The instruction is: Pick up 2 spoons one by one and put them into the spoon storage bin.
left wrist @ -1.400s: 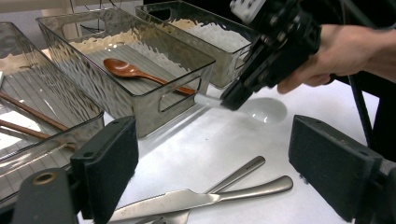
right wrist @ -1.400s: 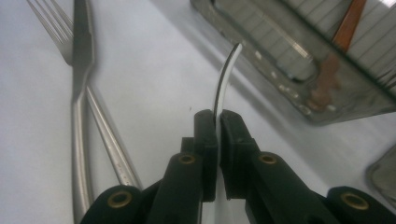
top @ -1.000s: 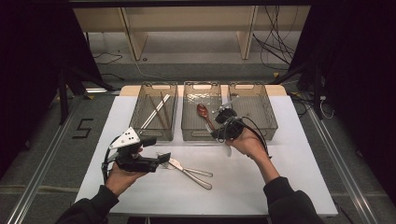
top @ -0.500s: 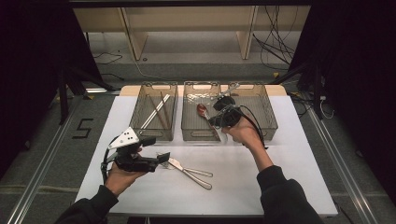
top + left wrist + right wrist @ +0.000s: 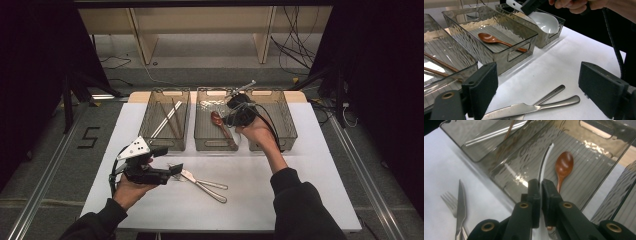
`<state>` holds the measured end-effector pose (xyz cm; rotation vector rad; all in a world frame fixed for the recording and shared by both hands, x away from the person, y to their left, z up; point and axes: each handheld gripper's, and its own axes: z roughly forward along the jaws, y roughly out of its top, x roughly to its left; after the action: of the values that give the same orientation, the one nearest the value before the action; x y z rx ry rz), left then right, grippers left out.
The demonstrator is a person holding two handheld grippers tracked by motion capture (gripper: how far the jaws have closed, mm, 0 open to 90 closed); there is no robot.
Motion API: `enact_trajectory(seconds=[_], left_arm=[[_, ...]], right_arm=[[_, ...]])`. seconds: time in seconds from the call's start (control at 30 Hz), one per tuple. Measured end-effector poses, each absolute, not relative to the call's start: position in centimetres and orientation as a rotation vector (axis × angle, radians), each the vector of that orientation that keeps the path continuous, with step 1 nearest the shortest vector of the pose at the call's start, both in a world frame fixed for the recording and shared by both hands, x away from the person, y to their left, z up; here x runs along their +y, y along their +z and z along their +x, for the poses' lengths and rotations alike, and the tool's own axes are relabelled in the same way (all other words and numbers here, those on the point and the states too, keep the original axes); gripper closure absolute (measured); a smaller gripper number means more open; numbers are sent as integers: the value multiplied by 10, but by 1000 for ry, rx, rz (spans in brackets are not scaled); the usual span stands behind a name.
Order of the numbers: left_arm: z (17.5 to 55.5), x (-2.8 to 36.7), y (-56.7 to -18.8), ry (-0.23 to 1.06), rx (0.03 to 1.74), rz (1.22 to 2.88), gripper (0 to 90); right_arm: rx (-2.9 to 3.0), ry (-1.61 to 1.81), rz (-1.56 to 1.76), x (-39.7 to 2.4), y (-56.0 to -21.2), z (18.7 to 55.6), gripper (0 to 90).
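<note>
My right gripper (image 5: 234, 116) hangs over the middle bin (image 5: 216, 146), shut on the handle of a white spoon (image 5: 544, 21). In the right gripper view the handle (image 5: 545, 161) runs edge-on out from between the pressed jaws of that gripper (image 5: 540, 188). A brown wooden spoon (image 5: 217, 120) (image 5: 564, 167) lies inside the middle bin. My left gripper (image 5: 172, 170) (image 5: 542, 91) is held level over the near left of the table, open and empty. A knife (image 5: 524, 108) and a fork (image 5: 552, 93) lie just beyond its jaws.
Three grey see-through bins stand in a row at the back of the white table (image 5: 310, 190). The left bin (image 5: 165, 145) holds chopsticks (image 5: 166, 120). The right bin (image 5: 289, 127) stands beside the right hand. Knife and fork (image 5: 202, 184) lie at the near middle.
The right hand has carried the white spoon away from the person and upward, over the middle bin. The left hand and gripper have stayed put.
</note>
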<state>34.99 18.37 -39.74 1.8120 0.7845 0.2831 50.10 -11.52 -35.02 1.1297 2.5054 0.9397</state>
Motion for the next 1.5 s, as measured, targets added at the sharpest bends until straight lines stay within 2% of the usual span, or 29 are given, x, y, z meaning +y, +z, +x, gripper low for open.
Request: enact_trajectory(seconds=[0.53, 1.0, 1.5], left_arm=[[350, 184, -397, 284, 785, 1804, 156], [349, 185, -396, 287, 775, 1796, 156], [349, 185, -396, 291, 770, 1795, 156]], right_arm=[[2467, 882, 1156, -99, -350, 526, 867], [2433, 844, 1221, -95, -366, 547, 866], [2435, 797, 1231, -90, -380, 551, 860]])
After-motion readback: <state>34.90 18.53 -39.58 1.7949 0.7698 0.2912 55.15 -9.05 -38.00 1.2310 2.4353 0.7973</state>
